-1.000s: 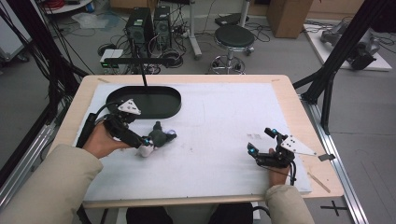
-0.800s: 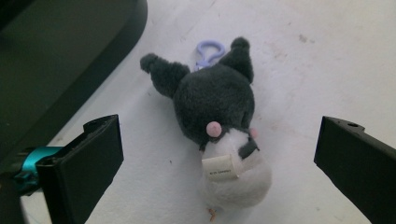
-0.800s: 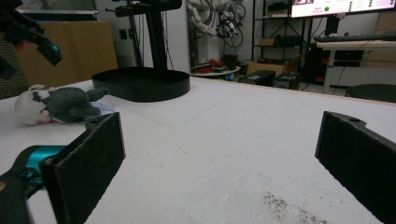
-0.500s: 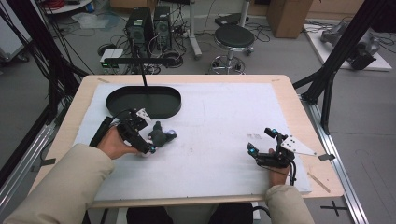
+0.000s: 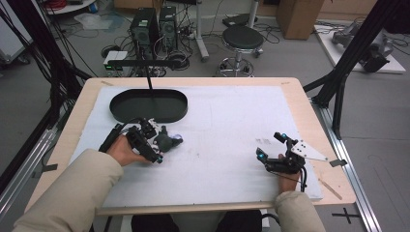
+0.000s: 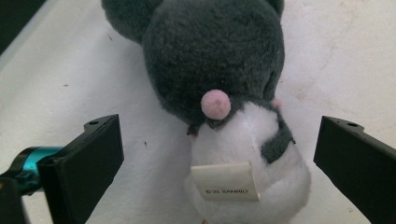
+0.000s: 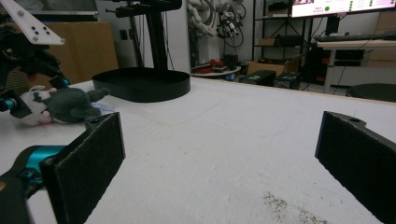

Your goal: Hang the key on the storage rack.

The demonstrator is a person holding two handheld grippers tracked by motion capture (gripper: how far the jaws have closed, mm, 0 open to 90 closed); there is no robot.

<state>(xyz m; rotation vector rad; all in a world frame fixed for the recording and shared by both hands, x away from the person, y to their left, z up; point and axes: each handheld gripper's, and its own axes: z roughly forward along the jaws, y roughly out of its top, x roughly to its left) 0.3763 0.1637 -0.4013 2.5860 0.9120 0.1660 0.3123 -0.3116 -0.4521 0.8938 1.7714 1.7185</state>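
A small plush toy (image 6: pixel 219 79) with a dark grey head and a white body lies on the white mat (image 5: pixel 227 130); a pink pompom and a sewn label face the camera in the left gripper view. My left gripper (image 5: pixel 158 144) is open, its jaws standing wide on either side of the toy (image 5: pixel 168 141) without touching it. At the near right my right gripper (image 5: pixel 270 145) hovers low over the mat, open and empty. From the right gripper view the toy (image 7: pixel 70 105) lies far off at the left.
A black oval tray (image 5: pixel 148 104) sits at the back left of the mat, with a thin black post (image 5: pixel 147 77) rising behind it. The wooden table edge (image 5: pixel 333 159) runs close to my right gripper. Stools, computers and cables stand on the floor beyond.
My left hand has slid toward the near side and right, bringing its gripper in around the toy. The toy has barely shifted. My right gripper has stayed still.
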